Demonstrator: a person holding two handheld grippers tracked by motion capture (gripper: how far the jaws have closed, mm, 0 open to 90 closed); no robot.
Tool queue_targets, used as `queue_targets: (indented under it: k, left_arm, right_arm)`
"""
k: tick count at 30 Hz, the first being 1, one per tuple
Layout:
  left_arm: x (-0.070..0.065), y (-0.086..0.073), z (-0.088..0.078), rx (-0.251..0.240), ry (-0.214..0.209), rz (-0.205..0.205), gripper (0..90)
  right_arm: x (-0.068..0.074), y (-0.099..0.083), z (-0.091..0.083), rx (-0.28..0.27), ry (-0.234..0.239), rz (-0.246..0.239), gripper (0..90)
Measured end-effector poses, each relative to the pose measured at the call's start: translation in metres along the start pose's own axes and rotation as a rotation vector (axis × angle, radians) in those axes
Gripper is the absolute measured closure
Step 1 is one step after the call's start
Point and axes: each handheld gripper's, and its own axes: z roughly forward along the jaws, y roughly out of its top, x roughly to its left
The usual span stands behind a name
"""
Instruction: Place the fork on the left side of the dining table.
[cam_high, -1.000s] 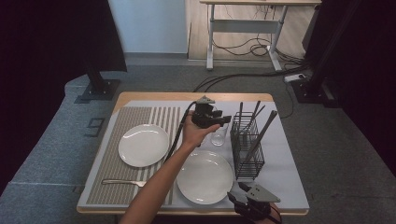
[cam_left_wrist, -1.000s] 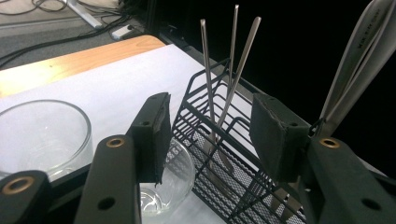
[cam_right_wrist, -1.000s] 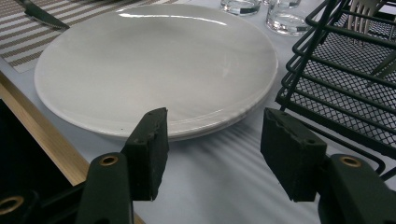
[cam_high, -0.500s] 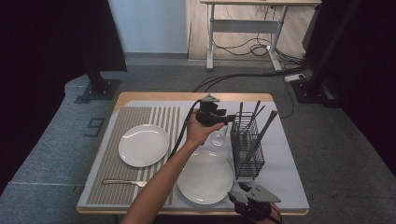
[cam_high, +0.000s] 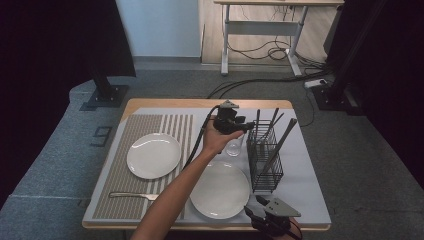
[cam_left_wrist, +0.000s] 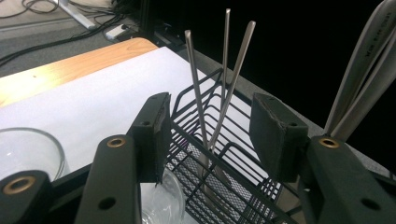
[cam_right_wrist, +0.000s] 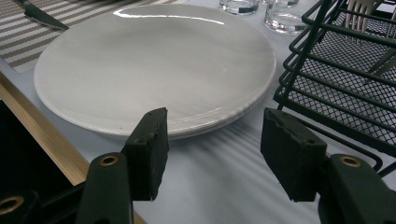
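L gripper (cam_high: 245, 125) hovers near the tabletop's far edge, jaws spread w/ nothing between them, aimed at the black wire caddy (cam_high: 265, 160) by the right edge; upright utensils (cam_left_wrist: 219, 93) stand inside it. A glass (cam_high: 234, 146) sits just left of the caddy. R gripper (cam_high: 256, 213) rests at the near edge, jaws apart and empty, beside the near white plate (cam_right_wrist: 154, 65).

Left hand hides most of the glass (cam_high: 235, 147).
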Motion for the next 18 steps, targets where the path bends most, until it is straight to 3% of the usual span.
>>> queue_targets:
  k: [18]
  left_arm:
    - [-0.0009,0.0052,0.0079,0.016,0.004,0.007,49.3]
  right_arm:
    - [-0.0004,-0.0002,-0.0008,0.000,-0.001,0.003,41.9]
